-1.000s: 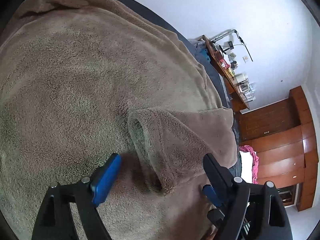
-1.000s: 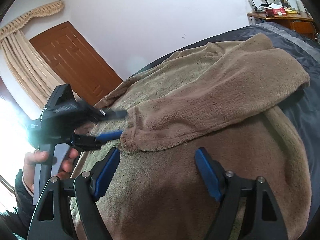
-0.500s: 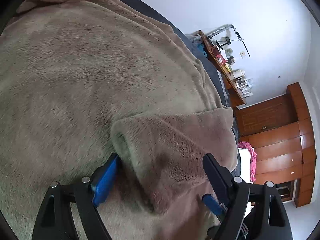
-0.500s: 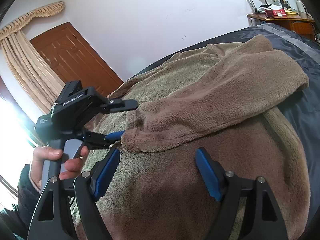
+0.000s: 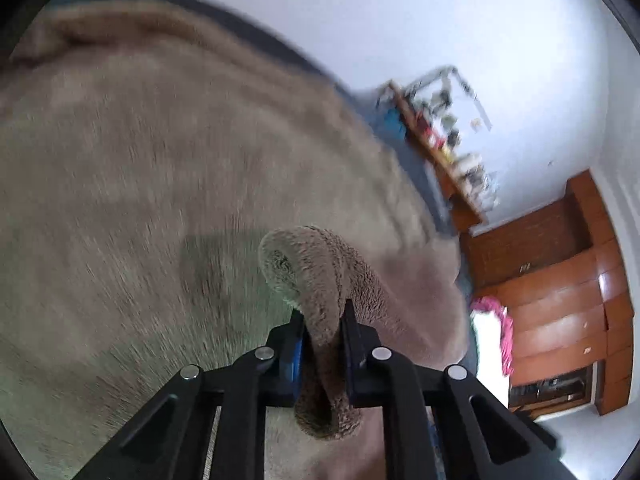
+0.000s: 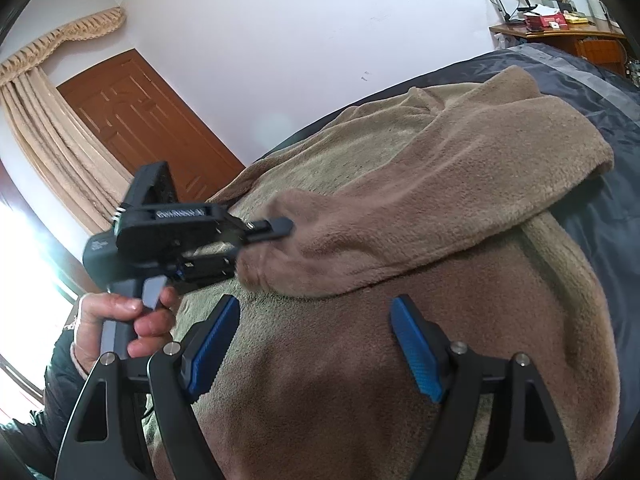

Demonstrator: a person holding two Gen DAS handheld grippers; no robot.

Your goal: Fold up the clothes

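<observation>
— What does each camera give you?
— Left wrist: my left gripper (image 5: pixel 323 326), jaws just closed, pinches the brown fleece garment's (image 5: pixel 160 168) sleeve cuff (image 5: pixel 304 272); blurred bed. Right wrist: my right gripper (image 6: pixel 316 344) gapes empty above it, sleeve end hidden.

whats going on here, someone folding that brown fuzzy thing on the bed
Yes. A person is folding a brown fleece garment spread on a dark bed, with a claw tool in each hand. The left claw has just been closing and now pinches the sleeve cuff. The right claw hangs open above the fleece, holding nothing.
</observation>
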